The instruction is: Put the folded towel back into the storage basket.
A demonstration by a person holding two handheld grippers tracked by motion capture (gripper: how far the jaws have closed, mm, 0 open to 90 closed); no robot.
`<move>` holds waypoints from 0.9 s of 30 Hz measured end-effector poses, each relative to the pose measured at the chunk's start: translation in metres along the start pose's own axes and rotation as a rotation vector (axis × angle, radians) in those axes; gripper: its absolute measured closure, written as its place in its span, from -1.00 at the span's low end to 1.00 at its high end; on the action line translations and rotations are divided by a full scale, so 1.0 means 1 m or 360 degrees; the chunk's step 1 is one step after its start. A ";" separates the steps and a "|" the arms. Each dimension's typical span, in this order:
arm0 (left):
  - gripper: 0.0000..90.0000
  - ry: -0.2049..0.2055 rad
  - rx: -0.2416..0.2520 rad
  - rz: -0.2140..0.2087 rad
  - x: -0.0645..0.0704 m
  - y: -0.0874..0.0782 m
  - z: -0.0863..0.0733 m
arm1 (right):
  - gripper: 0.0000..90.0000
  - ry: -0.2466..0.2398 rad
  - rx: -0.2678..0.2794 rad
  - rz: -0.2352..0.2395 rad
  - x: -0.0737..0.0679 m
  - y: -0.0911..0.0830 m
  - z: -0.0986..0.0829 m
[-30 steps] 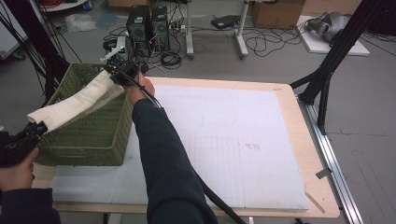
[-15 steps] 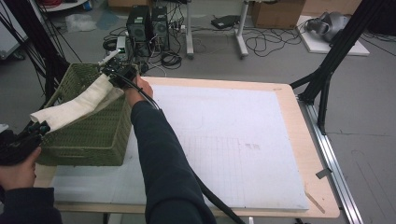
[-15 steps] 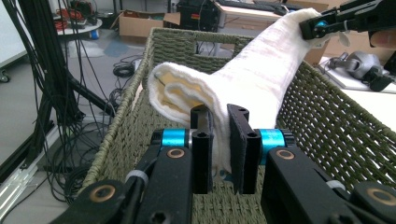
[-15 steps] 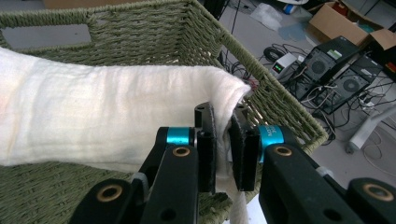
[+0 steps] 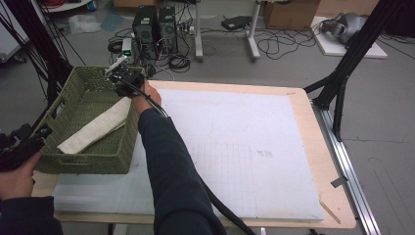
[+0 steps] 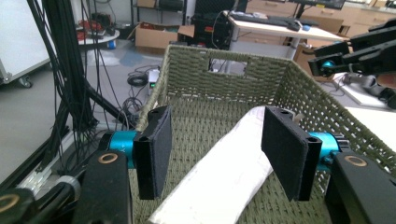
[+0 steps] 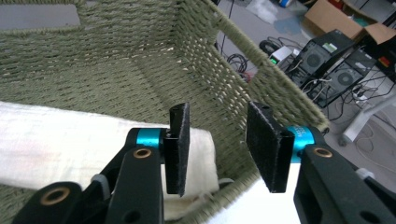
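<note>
Towel [image 5: 93,131] dropped in basket [image 5: 117,157] at worktop's left edge; both tools [image 6: 215,154] [image 7: 217,144] wide, empty. Next: withdraw clear of rim.

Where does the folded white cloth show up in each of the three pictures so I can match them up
High view: the white cloth lies slanted inside the green basket, at left.
Left gripper view: the cloth runs up the basket floor, between the open jaws.
Right gripper view: the cloth lies at left, behind the left jaw.
Shared landmark: the basket's woven wall with its handle cut-out.
</note>
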State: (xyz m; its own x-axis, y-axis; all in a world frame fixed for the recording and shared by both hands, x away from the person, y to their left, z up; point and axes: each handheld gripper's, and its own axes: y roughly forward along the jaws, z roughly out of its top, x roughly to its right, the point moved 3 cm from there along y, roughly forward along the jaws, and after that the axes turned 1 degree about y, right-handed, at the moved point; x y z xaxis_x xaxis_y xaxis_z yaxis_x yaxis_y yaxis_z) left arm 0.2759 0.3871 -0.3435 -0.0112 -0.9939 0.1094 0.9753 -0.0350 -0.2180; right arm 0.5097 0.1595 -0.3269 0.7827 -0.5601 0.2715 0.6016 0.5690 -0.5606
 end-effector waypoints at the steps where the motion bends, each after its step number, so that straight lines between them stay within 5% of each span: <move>1: -0.03 -0.0001 0.0000 -0.0005 0.000 0.000 0.000 | 0.32 0.0007 0.0006 -0.0001 0.002 -0.004 -0.001; 8: -0.04 -0.0048 0.0040 -0.0118 0.002 0.000 0.000 | 0.18 0.0080 0.0131 0.0059 0.018 -0.039 -0.009; 13: -0.28 -0.0079 0.0093 -0.0255 0.010 0.000 0.003 | -0.05 0.0117 0.0165 0.0120 0.029 -0.065 -0.024; 17: -0.54 -0.0057 0.0053 -0.0398 0.025 0.003 0.004 | -0.22 0.0150 0.0193 0.0166 0.041 -0.088 -0.039; 21: -0.53 -0.0010 0.0024 -0.0538 0.047 0.010 0.002 | -0.41 0.0173 0.0201 0.0177 0.053 -0.112 -0.061; 27: -0.51 0.0065 -0.0011 -0.0629 0.078 0.019 0.001 | -0.57 0.0234 0.0221 0.0139 0.068 -0.151 -0.103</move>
State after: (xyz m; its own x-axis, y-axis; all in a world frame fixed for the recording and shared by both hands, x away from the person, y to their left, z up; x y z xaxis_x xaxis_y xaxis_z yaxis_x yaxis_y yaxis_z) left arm 0.2942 0.3088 -0.3380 -0.3942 -0.9071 0.1475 0.8927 -0.4161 -0.1733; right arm 0.4554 -0.0263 -0.3044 0.8071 -0.5812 0.1036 0.5567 0.6908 -0.4614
